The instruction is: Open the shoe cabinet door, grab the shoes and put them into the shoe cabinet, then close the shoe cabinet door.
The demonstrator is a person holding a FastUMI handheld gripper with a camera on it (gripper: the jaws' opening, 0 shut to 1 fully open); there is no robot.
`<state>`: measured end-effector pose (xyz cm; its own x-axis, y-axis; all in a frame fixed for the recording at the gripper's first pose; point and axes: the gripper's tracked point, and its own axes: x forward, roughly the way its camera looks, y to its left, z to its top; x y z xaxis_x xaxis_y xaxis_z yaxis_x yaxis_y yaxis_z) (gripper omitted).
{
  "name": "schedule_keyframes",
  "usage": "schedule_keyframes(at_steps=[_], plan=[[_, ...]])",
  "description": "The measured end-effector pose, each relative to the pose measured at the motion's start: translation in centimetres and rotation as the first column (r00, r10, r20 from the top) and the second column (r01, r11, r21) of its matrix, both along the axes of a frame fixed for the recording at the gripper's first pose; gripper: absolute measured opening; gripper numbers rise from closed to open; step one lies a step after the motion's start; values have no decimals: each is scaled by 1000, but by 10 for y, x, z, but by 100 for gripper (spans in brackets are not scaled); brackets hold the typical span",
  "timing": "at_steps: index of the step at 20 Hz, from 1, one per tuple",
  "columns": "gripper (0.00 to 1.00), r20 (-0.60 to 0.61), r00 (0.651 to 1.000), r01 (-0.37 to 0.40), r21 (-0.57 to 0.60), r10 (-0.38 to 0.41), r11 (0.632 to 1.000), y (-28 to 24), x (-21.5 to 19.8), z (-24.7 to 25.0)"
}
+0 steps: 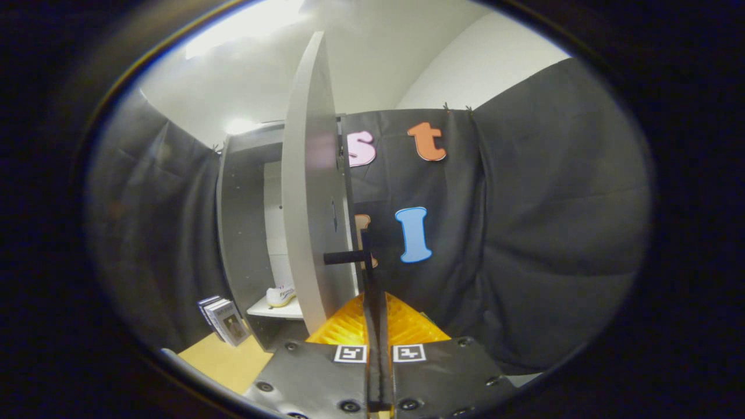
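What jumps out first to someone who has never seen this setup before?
The tall grey cabinet door stands open, edge-on, just ahead of the gripper. The fingers are shut on the door's dark handle. Behind the door, a pale shoe rests on a white shelf inside the cabinet, with some books beside it.

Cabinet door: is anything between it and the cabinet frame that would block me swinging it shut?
Nothing visible does. The door stands edge-on, its handle pinched in the tool. A shoe sits back on the shelf. The books lean outside the cabinet.
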<state>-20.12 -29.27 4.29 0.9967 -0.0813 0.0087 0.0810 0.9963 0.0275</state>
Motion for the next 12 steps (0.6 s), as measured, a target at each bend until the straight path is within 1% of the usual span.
schedule_keyframes(at_steps=[3,5,6,7,10,12], plan=[[2,-14,1000,-22,-17,22,1000,-2,-5,-1],[3,-4,1000,8,-18,-8,1000,-13,-14,4],[3,3,1000,11,-11,-11,1000,-16,-20,6],[4,14,999,34,-12,-34,999,-21,-29,9],[3,44,998,53,-33,-52,998,-19,-44,16],[3,57,997,50,-51,-47,997,-10,-53,19]])
